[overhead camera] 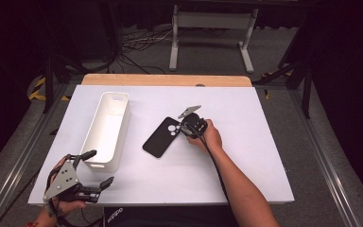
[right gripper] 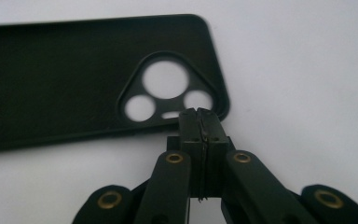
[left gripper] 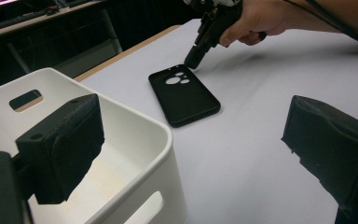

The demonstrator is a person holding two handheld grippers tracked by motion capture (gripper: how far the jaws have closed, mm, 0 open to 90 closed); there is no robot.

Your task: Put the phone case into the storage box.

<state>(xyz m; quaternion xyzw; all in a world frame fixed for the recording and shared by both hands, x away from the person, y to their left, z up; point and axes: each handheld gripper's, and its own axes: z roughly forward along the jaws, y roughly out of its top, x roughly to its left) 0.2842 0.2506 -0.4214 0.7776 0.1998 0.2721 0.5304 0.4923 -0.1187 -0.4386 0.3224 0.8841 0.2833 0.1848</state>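
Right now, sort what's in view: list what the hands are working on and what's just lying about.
In play:
- black phone case, lying flat on the table
- right gripper, jaws together at the case's camera-cutout corner
- white bin, probably its destination

Just there:
- left gripper, open beside the bin
- cables on the floor

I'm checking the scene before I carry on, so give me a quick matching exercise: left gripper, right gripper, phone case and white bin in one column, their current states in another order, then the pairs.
Things:
1. left gripper
2. right gripper
3. phone case
4. white bin

States:
A. lies flat on the table, camera cutouts toward the far end
B. jaws pressed together, tips at the case's cutout corner
C. jaws wide apart, near the bin's near end
D. empty, standing left of the case

Pairs: 1-C, 2-B, 3-A, 4-D
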